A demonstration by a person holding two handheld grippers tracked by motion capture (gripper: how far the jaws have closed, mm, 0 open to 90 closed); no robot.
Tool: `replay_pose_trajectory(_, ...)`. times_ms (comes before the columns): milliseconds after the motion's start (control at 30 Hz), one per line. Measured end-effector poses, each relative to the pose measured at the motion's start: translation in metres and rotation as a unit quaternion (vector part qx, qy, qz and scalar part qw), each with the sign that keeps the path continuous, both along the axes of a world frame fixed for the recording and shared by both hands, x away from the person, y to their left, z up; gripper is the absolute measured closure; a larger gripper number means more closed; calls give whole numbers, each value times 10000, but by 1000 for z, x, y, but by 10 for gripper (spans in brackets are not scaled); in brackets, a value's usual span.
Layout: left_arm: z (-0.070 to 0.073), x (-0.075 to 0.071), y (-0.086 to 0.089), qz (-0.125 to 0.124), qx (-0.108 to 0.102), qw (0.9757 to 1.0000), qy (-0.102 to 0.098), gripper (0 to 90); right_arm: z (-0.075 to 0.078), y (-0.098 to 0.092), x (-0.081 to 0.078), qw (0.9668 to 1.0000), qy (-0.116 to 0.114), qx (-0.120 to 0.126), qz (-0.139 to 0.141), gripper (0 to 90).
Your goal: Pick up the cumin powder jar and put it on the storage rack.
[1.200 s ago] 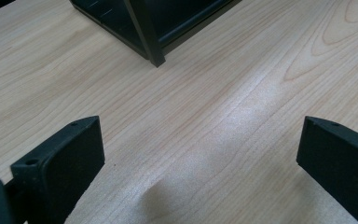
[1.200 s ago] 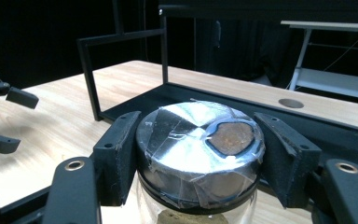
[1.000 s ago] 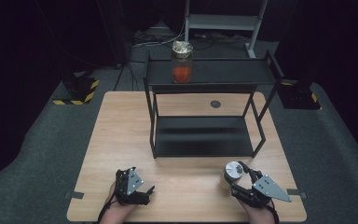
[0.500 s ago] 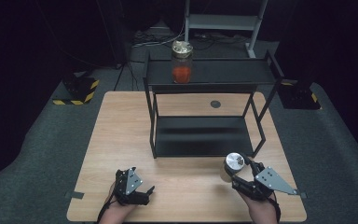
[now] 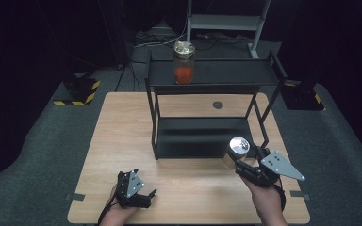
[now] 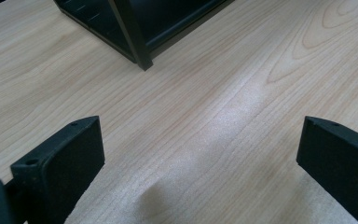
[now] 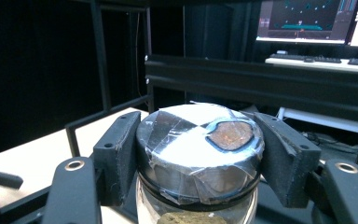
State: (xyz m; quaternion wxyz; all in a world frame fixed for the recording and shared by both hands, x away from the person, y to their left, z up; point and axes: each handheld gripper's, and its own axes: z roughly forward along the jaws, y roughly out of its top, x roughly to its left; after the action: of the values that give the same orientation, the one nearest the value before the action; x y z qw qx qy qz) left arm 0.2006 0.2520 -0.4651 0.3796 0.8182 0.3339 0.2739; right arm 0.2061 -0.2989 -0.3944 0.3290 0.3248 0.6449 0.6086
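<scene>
The right tongs clench a foil-lidded jar above the desk; left tongs rest released. Next, likely, a careful placement on the black rack.

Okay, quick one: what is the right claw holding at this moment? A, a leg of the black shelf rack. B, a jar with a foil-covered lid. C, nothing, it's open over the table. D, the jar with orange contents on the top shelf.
B: the right claw has both jaws pressed against the foil-covered lid of a glass jar, seen close up in the right gripper view.
</scene>
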Motion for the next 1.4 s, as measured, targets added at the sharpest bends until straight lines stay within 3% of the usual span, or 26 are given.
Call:
replay_pose_trajectory(400, -1, 0, 1, -24, -44, 10000, 4, 10, 22, 3, 18, 9999, -10, 129, -9, 344)
replay_pose_trajectory(867, -1, 1, 3, -3, -102, 9999, 20, 10, 55, 5, 37, 9997, -198, 110, -43, 344)
replay_pose_trajectory(1400, -1, 1, 5, 21, -176, 9998, 44, 10, 82, 7, 45, 9991, -397, 98, -80, 344)
